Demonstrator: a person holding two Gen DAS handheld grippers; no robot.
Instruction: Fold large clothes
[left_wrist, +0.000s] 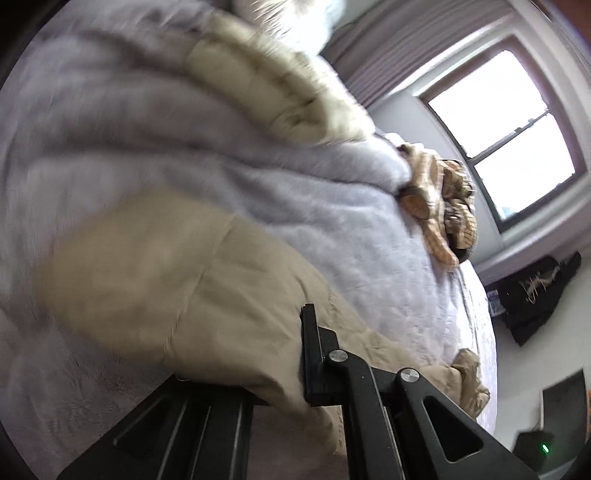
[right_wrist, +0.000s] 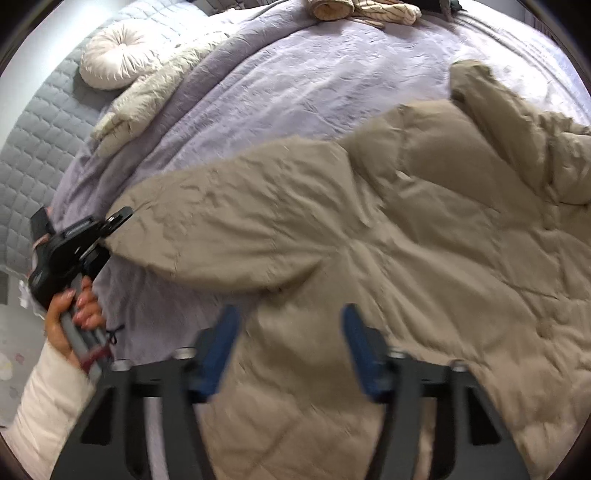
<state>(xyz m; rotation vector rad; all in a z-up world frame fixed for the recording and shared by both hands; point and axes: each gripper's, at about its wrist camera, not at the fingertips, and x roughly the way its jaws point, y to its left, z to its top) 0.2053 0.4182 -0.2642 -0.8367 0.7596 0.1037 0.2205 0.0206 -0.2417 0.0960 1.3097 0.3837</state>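
- Folding begins with the coat (right_wrist: 369, 229), a tan quilted one lying spread on the bed (right_wrist: 295, 85), its sleeve (right_wrist: 207, 221) stretched out toward the left of the right wrist view.
- We judge the step in hand to be taking hold of the coat at two places, ready for the first fold; nothing looks folded over yet.
- Our left tongs (right_wrist: 114, 225) are closed on the sleeve end, and the left wrist view shows tan cloth pinched against the black finger (left_wrist: 310, 354).
- Our right tongs (right_wrist: 291, 350) hover over the coat's lower body with the blue pads (right_wrist: 221, 347) apart; cloth lies below the gap, but the pads do not press on it.
- Next, we reckon the right tongs must sink onto a fold of cloth and close, then both hands carry the sleeve across the body. The padding is thick and slippery-looking, so a deep bite seems wise.
- Farther off lie a round cushion (right_wrist: 114, 55), a cream garment (right_wrist: 147, 96) and a striped heap (right_wrist: 362, 11) at the far edge, all well apart from the coat.
- A window (left_wrist: 502, 136) shows beyond the bed.
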